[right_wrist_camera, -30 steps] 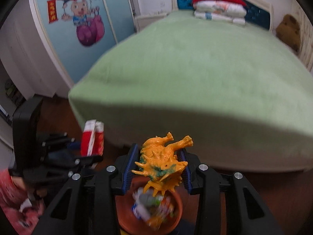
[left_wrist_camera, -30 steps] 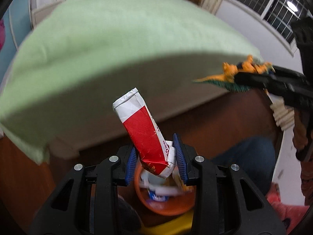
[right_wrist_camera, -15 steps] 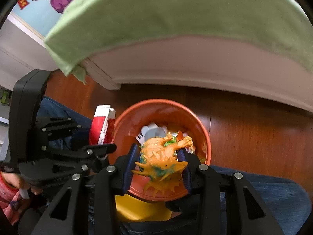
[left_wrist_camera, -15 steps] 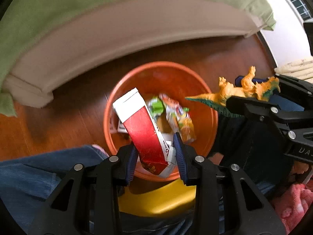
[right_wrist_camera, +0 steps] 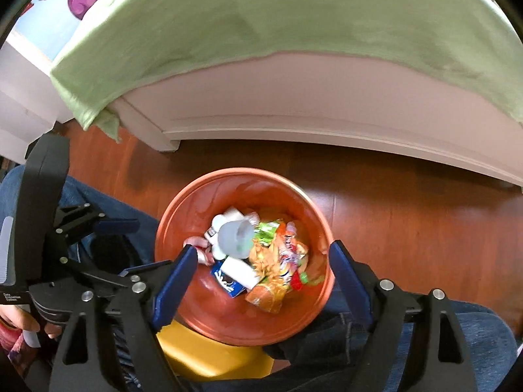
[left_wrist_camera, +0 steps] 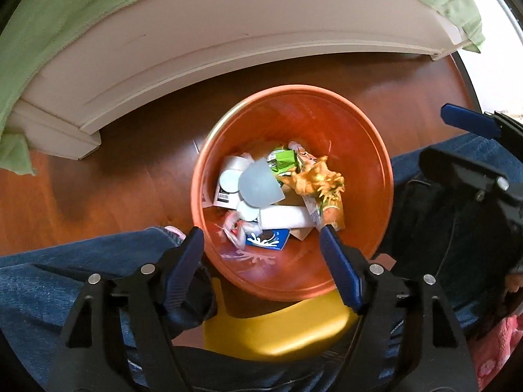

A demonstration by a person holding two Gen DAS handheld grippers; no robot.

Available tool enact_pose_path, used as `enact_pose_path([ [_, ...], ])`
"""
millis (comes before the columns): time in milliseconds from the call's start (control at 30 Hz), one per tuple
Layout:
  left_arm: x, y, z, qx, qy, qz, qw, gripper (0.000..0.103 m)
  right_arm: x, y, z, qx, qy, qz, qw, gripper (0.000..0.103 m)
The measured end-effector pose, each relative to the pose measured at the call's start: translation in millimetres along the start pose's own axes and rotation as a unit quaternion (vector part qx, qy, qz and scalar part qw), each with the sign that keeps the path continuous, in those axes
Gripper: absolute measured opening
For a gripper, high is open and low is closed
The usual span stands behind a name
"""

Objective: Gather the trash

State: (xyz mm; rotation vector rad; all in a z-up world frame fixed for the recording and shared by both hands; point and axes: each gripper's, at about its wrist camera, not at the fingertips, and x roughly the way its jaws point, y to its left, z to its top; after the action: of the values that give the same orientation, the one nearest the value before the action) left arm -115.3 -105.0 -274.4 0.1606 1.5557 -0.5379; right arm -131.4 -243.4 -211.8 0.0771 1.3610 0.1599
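Observation:
An orange bin (left_wrist_camera: 376, 170) stands on the wooden floor below both grippers; it also shows in the right wrist view (right_wrist_camera: 183, 209). It holds several pieces of trash: the orange toy dinosaur (left_wrist_camera: 318, 179), a grey cup (left_wrist_camera: 258, 186), a white carton (left_wrist_camera: 282, 217) and wrappers (right_wrist_camera: 278, 271). My left gripper (left_wrist_camera: 263, 256) is open and empty over the bin's near rim. My right gripper (right_wrist_camera: 261, 271) is open and empty above the bin. The left gripper (right_wrist_camera: 108, 248) shows at the left of the right wrist view.
A bed with a green cover (right_wrist_camera: 294, 16) and a white frame (left_wrist_camera: 196, 42) stands just behind the bin. The person's jeans-clad legs (left_wrist_camera: 65, 277) flank the bin. A yellow stool (left_wrist_camera: 278, 330) sits under its near side.
Both grippers opened. The red and white carton left my left gripper and the orange dinosaur left my right gripper; both now lie in the bin.

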Motion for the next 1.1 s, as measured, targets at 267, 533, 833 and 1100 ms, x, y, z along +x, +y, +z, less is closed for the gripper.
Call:
enact_pose_path([
  [267, -32, 3, 10, -0.002, -0.043, 0.027, 0.9987, 0.076, -28, -15, 6, 0.029, -0.039, 0.001, 0.999, 0.083],
  [533, -147, 7, 34, -0.021, -0.217, 0.094, 0.9713, 0.081, -110, -5, 35, 0.033, -0.180, -0.009, 0.983, 0.087],
  [833, -276, 3, 41, -0.061, -0.413, 0.146, 0.8966, 0.091, -202, 28, 60, -0.001, -0.340, -0.039, 0.940, 0.093],
  [1100, -334, 5, 33, -0.083, -0.494, 0.155, 0.8516, 0.091, -256, 33, 68, -0.006, -0.417, -0.047, 0.908, 0.097],
])
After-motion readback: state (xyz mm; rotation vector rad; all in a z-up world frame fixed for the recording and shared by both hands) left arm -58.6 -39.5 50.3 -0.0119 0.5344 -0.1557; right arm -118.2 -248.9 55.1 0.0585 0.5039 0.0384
